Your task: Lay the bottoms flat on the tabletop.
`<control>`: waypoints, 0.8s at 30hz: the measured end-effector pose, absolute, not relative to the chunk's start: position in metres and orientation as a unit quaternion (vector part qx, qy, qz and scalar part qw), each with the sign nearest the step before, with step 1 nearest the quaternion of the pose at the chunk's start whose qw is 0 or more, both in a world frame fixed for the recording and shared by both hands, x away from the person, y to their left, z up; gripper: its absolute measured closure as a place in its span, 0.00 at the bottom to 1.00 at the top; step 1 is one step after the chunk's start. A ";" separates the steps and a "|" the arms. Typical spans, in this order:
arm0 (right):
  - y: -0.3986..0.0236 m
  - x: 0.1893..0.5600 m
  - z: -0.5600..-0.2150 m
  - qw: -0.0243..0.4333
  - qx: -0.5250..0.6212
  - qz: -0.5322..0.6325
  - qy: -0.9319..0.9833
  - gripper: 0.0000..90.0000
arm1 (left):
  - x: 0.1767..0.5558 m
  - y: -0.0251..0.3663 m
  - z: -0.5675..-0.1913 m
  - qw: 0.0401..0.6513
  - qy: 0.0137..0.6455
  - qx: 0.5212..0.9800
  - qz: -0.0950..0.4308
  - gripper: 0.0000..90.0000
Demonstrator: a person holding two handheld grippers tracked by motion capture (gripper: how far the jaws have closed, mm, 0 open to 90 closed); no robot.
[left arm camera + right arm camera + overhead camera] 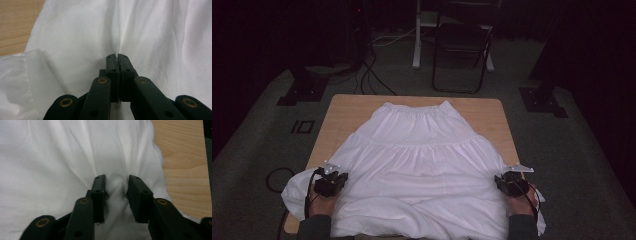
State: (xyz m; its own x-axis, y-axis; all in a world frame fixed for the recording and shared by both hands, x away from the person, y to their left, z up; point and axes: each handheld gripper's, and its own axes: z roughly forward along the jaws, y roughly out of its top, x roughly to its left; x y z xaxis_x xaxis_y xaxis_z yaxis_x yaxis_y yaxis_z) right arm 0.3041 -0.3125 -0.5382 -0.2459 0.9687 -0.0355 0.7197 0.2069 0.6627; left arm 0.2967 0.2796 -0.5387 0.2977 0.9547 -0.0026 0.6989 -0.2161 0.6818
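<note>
At the near left corner of the table (343,107), the left gripper (331,183) is pinching a thin fold of the white skirt (422,155), jaws fully together on it. Opposite, at the near right, the right gripper (511,183) is standing half open, a bunched ridge of cloth sitting between its jaws but apparently not yet clamped. One grip looks done, the other is pending; any lifting or folding is still ahead. Bare wood is showing beyond the waistband and along both sides, leaving room.

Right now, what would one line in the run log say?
garment: white skirt spread on table | left gripper: shut on skirt fold | right gripper: fabric bunched between jaws, gap remains
</note>
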 end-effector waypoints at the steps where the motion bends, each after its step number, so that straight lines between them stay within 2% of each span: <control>1: -0.313 0.304 -0.538 0.231 0.569 0.270 0.742 0.77 | 0.297 0.280 -0.539 0.296 0.552 0.749 0.216 0.98; 7: -0.311 0.297 -0.538 0.234 0.564 0.267 0.745 0.83 | 0.284 0.286 -0.540 0.313 0.557 0.742 0.203 0.99; 24: -0.312 0.263 -0.539 0.228 0.561 0.275 0.747 0.84 | 0.247 0.295 -0.541 0.317 0.568 0.735 0.191 0.99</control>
